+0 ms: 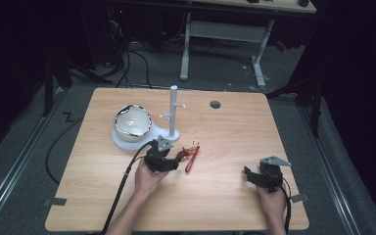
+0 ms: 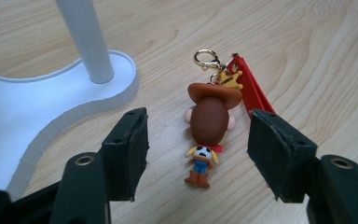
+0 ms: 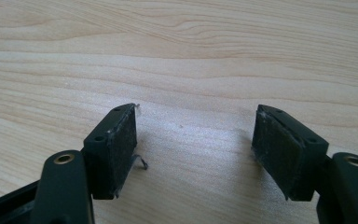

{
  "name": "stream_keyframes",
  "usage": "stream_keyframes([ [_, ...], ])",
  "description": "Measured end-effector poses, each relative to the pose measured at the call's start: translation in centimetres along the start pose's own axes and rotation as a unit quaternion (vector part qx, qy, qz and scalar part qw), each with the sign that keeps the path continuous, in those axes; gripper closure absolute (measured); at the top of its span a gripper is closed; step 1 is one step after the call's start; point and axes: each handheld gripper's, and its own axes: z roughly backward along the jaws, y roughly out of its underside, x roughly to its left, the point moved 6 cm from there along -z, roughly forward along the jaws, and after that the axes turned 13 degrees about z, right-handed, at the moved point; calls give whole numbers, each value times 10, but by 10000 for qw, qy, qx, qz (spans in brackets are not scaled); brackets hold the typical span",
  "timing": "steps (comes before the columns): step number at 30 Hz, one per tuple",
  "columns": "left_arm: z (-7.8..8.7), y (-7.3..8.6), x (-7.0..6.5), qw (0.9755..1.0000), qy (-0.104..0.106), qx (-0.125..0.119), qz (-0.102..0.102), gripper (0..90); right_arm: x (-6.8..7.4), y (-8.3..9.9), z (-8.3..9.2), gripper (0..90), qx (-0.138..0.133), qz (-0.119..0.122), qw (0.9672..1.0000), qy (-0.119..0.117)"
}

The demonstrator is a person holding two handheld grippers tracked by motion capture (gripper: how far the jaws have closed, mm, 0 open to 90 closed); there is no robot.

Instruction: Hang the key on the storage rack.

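Wooden table (image 2: 307,46), cowboy keychain (image 2: 208,126) lying between parted jaws, untouched

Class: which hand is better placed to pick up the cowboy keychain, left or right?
Left. Its claw is open around the cowboy keychain; the right claw has bare table between its jaws.
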Motion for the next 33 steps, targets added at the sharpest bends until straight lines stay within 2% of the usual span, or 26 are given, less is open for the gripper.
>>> stream_keyframes([
  [3,-7,1,-3,10000,-7,43,-87,421,0,0,0,312,0,0,10000,0],
  [16,-32,9,-8,9994,98,291,-132,460,0,0,0,312,0,0,10000,0],
  [24,-40,11,-7,9992,89,366,-146,498,0,0,0,312,0,1,10000,1],
  [33,-41,9,-6,9991,43,389,-169,548,0,0,0,312,0,2,10000,1],
])
